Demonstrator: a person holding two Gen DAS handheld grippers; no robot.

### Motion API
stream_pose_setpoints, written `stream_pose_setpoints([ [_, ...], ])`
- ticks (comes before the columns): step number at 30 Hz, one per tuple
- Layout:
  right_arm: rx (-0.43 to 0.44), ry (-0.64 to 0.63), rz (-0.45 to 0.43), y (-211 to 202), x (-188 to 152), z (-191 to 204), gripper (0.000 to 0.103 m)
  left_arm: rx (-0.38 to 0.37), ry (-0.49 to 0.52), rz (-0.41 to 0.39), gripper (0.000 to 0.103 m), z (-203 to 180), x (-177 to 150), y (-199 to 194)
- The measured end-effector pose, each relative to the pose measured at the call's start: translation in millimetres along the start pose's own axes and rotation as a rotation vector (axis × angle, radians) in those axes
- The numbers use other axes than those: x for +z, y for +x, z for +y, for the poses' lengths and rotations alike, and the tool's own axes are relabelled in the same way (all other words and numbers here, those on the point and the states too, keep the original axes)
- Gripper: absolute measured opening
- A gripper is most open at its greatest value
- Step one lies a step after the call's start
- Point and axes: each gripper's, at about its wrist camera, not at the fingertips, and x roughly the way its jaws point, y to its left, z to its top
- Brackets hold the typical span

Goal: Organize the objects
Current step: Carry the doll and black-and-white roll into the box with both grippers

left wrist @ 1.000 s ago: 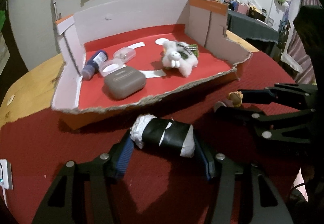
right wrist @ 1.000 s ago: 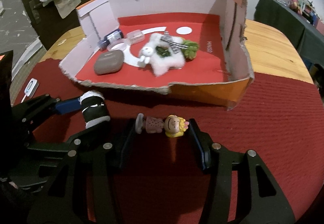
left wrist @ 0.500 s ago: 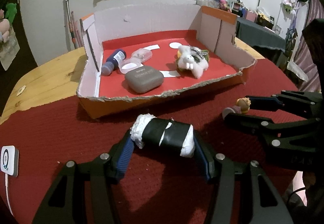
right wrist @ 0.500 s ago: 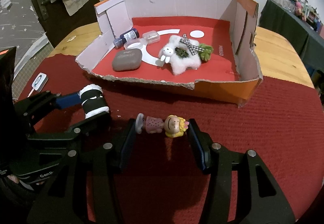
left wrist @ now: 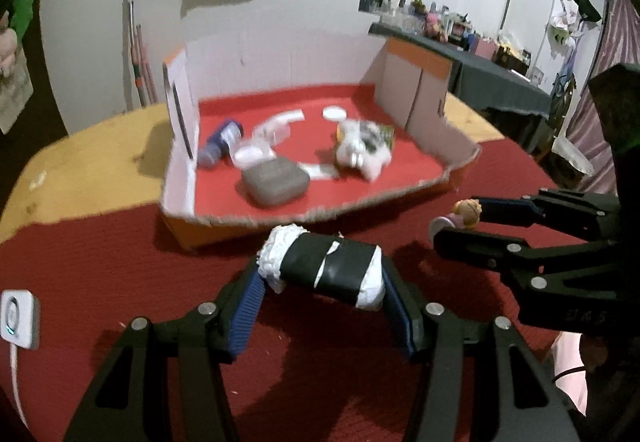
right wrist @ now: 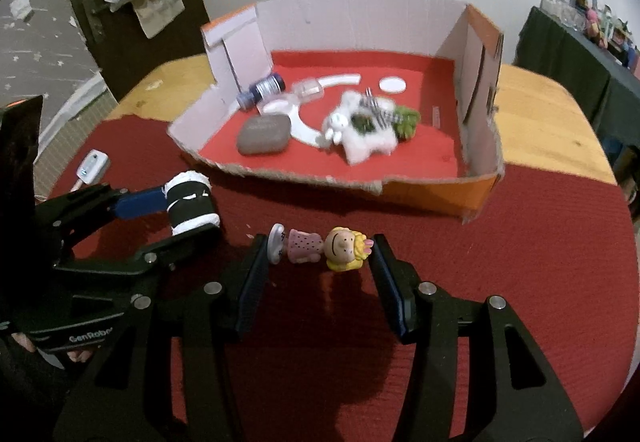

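My left gripper is shut on a black-and-white taped roll, held crosswise above the red cloth; the roll also shows in the right wrist view. My right gripper is shut on a small doll figurine with yellow hair and a pink dress, lying sideways between the pads; the same doll appears at the right of the left wrist view. Ahead stands a torn cardboard box with a red floor, holding a grey case, a white plush toy, a blue bottle and a clear container.
A red cloth covers the near part of a wooden table. A small white device on a cable lies on the cloth at the left. A dark-covered counter with clutter stands behind at the right.
Both grippers have risen and drawn back from the box, each keeping its object. The box now looks smaller and farther off in both views.
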Motion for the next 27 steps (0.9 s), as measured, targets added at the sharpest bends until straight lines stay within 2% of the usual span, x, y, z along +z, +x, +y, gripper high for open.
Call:
stream_pose_setpoints([
  [5, 0.033, -0.003, -0.029, -14.9, 12.3, 0.6, 0.049, 0.012, 0.015, -0.038, 0.058, -0.6, 16.8, -11.0],
  [10, 0.043, -0.006, -0.035, -17.1, 27.0, -2.9, 0.049, 0.022, 0.022, -0.021, 0.058, 0.6, 31.7, -4.8],
  [15, 0.059, 0.003, -0.017, -10.9, 42.4, -11.2, 0.049, -0.019, -0.003, 0.048, 0.058, 9.5, 47.2, 12.4],
  [23, 0.049, 0.022, 0.059, 12.9, 61.0, -27.2, 0.049, -0.071, -0.023, 0.211, 0.058, 22.0, 56.5, 52.1],
  [27, 0.032, 0.019, 0.103, 27.9, 66.0, -31.4, 0.049, -0.082, -0.021, 0.246, 0.058, 24.3, 59.6, 60.3],
])
